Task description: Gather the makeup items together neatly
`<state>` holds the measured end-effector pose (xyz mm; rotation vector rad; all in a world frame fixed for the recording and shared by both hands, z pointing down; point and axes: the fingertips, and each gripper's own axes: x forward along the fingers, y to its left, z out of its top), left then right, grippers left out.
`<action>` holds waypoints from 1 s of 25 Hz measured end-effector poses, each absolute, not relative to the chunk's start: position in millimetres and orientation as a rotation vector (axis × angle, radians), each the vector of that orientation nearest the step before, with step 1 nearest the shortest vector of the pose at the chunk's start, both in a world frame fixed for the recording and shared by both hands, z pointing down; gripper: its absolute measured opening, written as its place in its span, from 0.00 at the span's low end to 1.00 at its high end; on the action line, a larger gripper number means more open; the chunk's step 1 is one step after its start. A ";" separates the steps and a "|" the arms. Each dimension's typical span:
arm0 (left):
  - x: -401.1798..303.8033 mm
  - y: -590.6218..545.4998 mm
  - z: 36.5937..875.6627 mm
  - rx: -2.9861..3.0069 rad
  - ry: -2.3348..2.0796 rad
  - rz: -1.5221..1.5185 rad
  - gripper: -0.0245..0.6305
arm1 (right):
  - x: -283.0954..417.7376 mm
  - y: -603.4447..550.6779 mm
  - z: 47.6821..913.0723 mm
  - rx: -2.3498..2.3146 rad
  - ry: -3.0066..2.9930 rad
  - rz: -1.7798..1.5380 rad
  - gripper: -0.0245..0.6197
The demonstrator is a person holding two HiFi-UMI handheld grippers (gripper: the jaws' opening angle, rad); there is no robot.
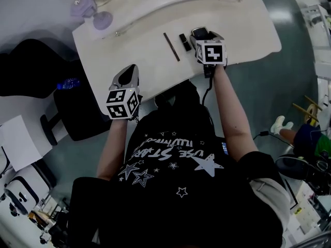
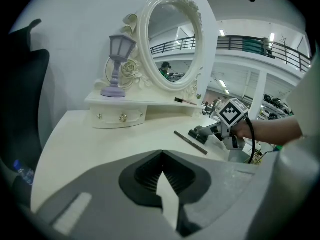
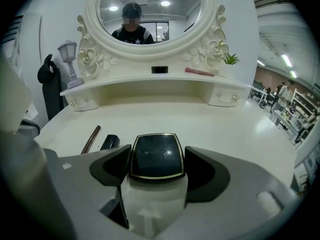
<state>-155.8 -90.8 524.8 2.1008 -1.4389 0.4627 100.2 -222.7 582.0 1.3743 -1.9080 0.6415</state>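
"When you look along the right gripper point(image 3: 157, 153), what do its jaws have?"

"A black compact point(image 3: 156, 160) with a thin gold rim, flat side up, with one jaw pressed against each side. It sits low over the near part of the white vanity table point(image 3: 235, 129)."

"And beside it?"

"Just left of the compact a short black tube point(image 3: 109, 142) lies on the table. Left of that, near but apart, lies a slim brown pencil point(image 3: 91, 139). Both point away from the person, roughly parallel."

"The left gripper point(image 2: 161, 155)?"

"Its jaws are pressed together at the tips, with nothing between them. In the head view it hovers at the table's near left edge, well apart from the tube and pencil. It is aimed across the tabletop toward the right gripper."

"Farther back?"

"A raised shelf point(image 3: 150, 82) runs under an oval mirror point(image 3: 152, 14) with a carved white frame. On the shelf lie a small round black item point(image 3: 159, 69) and a pinkish stick point(image 3: 200, 72), well apart from the three things in front. A lavender lantern-shaped lamp point(image 3: 68, 59) stands at the shelf's left end and a little green plant point(image 3: 229, 60) at its right. Small drawers point(image 3: 231, 99) with knobs sit under each end."

"Anything round the table?"

"A black chair point(image 1: 77, 112) to the person's left."
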 end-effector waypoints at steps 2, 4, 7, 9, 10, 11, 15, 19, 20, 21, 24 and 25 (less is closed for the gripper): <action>-156.0 -90.4 525.0 2.100 -1.440 0.458 0.04 | 100.4 -222.9 582.4 1.373 -1.912 0.651 0.60; -155.1 -89.8 524.8 2.100 -1.440 0.454 0.04 | 101.0 -222.9 582.6 1.380 -1.910 0.671 0.60; -153.7 -89.7 523.0 2.102 -1.443 0.451 0.04 | 101.7 -221.4 581.1 1.375 -1.899 0.690 0.61; -153.7 -90.5 520.0 2.102 -1.452 0.445 0.04 | 101.1 -220.0 576.8 1.358 -1.903 0.684 0.64; -154.0 -91.5 518.0 2.102 -1.459 0.439 0.04 | 101.1 -220.1 573.4 1.355 -1.909 0.681 0.66; -154.3 -93.0 515.8 2.102 -1.468 0.433 0.04 | 101.6 -221.0 569.2 1.357 -1.916 0.679 0.67; -154.3 -99.8 506.4 2.100 -1.504 0.404 0.04 | 103.4 -231.5 545.7 1.367 -1.959 0.658 0.70; -151.2 -107.9 499.2 2.092 -1.538 0.377 0.04 | 98.0 -251.8 519.2 1.350 -2.046 0.613 0.72; -150.7 -109.9 498.0 2.086 -1.549 0.371 0.04 | 96.1 -257.8 513.6 1.342 -2.070 0.598 0.72; -150.3 -111.8 497.0 2.078 -1.560 0.363 0.04 | 94.9 -263.7 508.2 1.334 -2.088 0.582 0.72; -149.9 -117.1 493.9 2.051 -1.597 0.335 0.04 | 94.5 -280.7 492.6 1.320 -2.117 0.536 0.72; -150.2 -118.8 493.0 2.041 -1.612 0.327 0.04 | 93.4 -287.0 488.4 1.311 -2.131 0.524 0.71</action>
